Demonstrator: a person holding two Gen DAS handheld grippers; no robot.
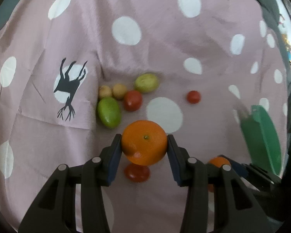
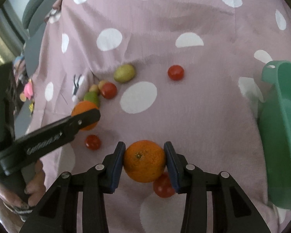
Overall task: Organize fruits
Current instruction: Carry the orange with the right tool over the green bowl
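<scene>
My left gripper (image 1: 144, 142) is shut on an orange (image 1: 144, 141) and holds it above the pink dotted cloth (image 1: 164, 38); it also shows in the right wrist view (image 2: 83, 116). My right gripper (image 2: 144, 160) is shut on a second orange (image 2: 144, 161), seen in the left wrist view (image 1: 219, 161) too. A red tomato (image 1: 137, 172) lies under the left orange; another tomato (image 2: 163, 187) lies under the right one. Two green fruits (image 1: 108, 111) (image 1: 146, 82), two small tan fruits (image 1: 112, 91) and two more tomatoes (image 1: 132, 100) (image 1: 193, 96) lie beyond.
A green plastic bin (image 2: 277, 136) stands at the right, also seen in the left wrist view (image 1: 261, 136). The cloth is creased and drops off at the far left edge. A hand (image 2: 33, 184) holds the left gripper's handle.
</scene>
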